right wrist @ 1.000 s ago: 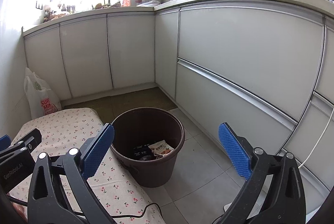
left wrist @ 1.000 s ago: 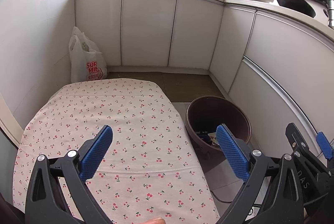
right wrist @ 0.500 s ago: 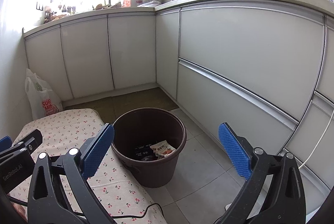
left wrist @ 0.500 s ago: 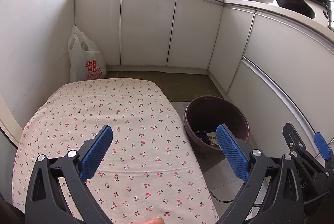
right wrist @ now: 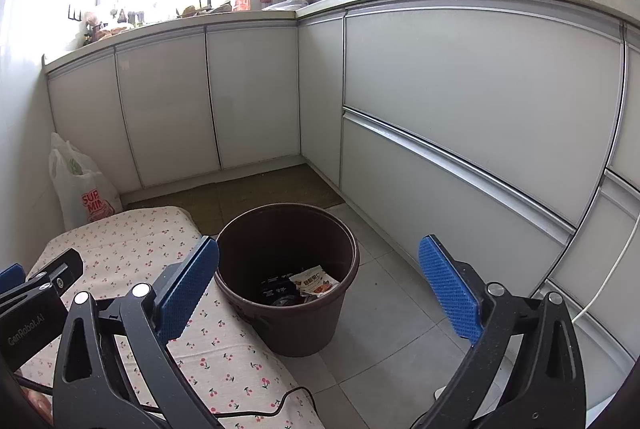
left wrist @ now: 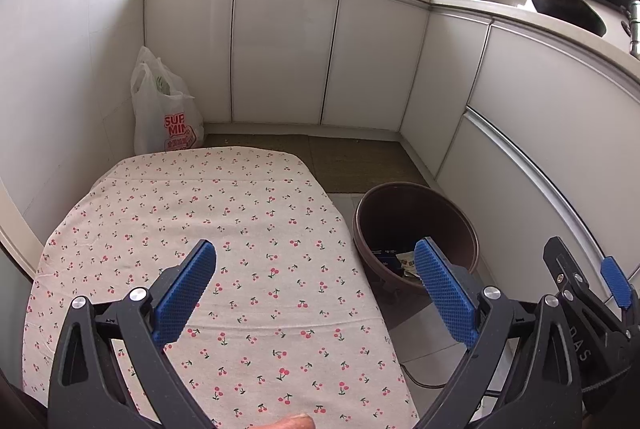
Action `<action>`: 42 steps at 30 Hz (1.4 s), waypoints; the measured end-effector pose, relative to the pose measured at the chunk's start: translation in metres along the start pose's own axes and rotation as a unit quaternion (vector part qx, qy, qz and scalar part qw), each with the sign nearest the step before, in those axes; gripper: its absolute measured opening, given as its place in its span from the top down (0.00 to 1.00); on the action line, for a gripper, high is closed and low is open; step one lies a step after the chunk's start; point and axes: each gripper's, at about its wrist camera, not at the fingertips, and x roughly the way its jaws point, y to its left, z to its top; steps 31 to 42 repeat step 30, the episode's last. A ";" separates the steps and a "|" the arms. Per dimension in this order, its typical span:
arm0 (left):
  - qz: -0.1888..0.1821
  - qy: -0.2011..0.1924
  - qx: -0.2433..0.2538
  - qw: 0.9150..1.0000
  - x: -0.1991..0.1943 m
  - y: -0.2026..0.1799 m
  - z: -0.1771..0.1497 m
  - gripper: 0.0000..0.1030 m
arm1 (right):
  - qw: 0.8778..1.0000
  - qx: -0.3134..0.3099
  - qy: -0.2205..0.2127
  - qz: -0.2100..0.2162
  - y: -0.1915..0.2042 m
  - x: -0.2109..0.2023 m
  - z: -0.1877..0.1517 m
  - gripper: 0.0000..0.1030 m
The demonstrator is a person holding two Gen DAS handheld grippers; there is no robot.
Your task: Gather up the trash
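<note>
Comparing with a second back, I see almost nothing different: both views drift a hair, the brown bin sits a touch lower and closer in the right wrist view, same spot in the left. Left hand-held gripper is spread wide and empty, hovering over the cherry-print cloth on the desk. Right hand-held gripper is also spread wide, holding nothing, framing the bin, which stands on the floor tiles just off the desk's right edge.

Trash is already inside the bin: a printed snack wrapper and a dark packet at the bottom. The cloth surface shows no loose litter, so I judge the collecting is done or nearly done, and the small drift reads as idling or backing off.

Hard to make out: the near edge of the desk is cut off behind the gripper frames, so I can't rule out a piece there. A skin-toned sliver at the bottom edge of the left view, likely a finger. White plastic bag off the far-left corner, contents unclear. Bin bottom is partly hidden in the left view.
</note>
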 end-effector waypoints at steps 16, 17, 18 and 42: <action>-0.014 -0.011 0.015 1.000 0.002 -0.004 0.000 0.22 | 1.000 -0.002 0.004 -0.002 0.005 0.000 -0.001 0.07; -0.016 -0.015 0.019 1.000 0.001 -0.005 0.000 0.23 | 1.000 -0.001 0.004 -0.002 0.005 0.000 -0.001 0.07; -0.016 -0.017 0.021 1.000 0.001 -0.006 0.000 0.24 | 1.000 0.000 0.005 -0.003 0.006 0.001 -0.001 0.07; -0.010 -0.008 0.019 1.000 0.002 -0.007 0.000 0.13 | 1.000 0.001 0.007 -0.007 0.010 0.002 -0.003 0.07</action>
